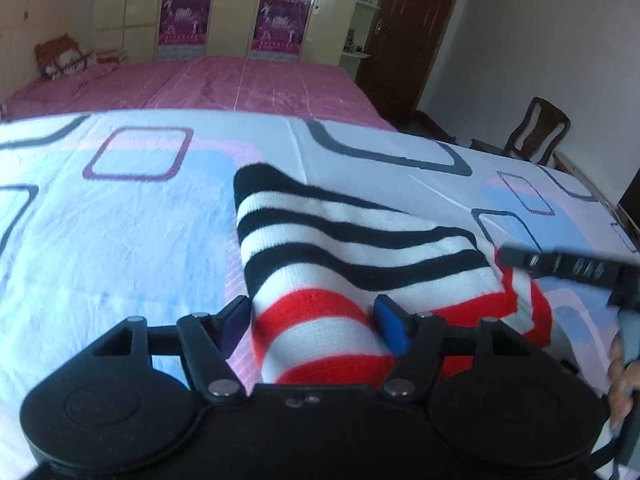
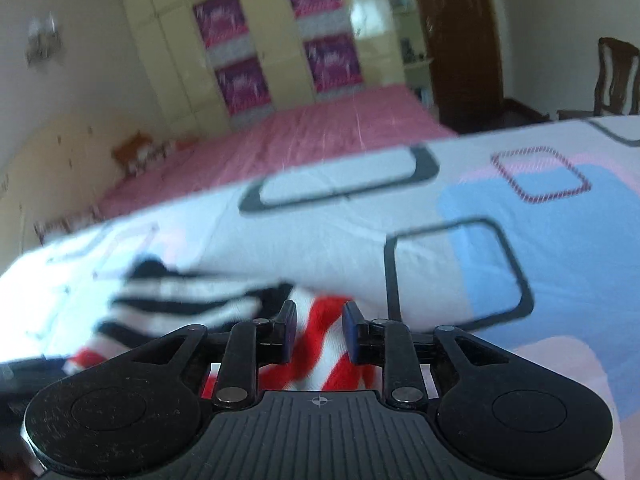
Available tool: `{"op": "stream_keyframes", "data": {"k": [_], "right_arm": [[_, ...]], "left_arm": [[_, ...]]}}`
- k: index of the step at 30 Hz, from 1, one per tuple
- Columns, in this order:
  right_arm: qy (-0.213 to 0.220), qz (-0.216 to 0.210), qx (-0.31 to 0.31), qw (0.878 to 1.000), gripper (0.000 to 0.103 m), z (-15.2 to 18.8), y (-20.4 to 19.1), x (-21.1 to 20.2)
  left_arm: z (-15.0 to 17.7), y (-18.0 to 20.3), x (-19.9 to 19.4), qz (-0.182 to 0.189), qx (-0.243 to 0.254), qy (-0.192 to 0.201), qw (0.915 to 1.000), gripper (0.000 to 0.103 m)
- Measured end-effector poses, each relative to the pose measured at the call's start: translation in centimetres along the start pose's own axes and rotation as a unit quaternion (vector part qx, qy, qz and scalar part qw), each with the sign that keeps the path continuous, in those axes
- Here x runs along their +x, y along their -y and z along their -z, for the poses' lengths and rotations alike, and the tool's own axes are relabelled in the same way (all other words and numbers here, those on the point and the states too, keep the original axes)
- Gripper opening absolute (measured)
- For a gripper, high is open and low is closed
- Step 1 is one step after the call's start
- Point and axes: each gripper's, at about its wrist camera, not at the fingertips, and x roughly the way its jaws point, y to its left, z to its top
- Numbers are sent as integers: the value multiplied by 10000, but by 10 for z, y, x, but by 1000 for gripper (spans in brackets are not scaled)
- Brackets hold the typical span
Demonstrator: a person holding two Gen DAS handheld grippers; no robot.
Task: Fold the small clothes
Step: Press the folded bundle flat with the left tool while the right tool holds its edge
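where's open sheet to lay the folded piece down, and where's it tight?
Free: the patterned sheet left of the striped sweater, out to its far edge by the pink bed; also the sheet right of the sweater in the right wrist view. Crowded: the near edge, where the left gripper and right gripper both have sweater between their fingers.

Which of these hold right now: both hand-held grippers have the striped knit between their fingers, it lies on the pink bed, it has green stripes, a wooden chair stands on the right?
1. The striped knit sits between the fingers of both the left hand-held gripper and the right hand-held gripper. True.
2. It lies on the pink bed. False: it lies on the patterned sheet.
3. It has green stripes. False: black, white and red.
4. A wooden chair stands on the right. True.
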Motion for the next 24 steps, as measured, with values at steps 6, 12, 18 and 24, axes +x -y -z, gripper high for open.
{"op": "stream_keyframes", "data": {"k": [6,12,18,24], "right_arm": [[30,25,-26,10000,25,2,1,-4],[327,-305,31,9990,25,8,-3,-49],[377,-648,-165,9971,25,29,-18,-95],[131,-631,-326,9974,25,71,-28,-119]], "left_arm": [[-1,-4,-3,-35,-145,-83,9999,74],[4,3,-27,30,-56,39,10000,72],[17,11,-63,221,184,192,9994,72],[46,16,-86,378,234,72,9990,70]]}}
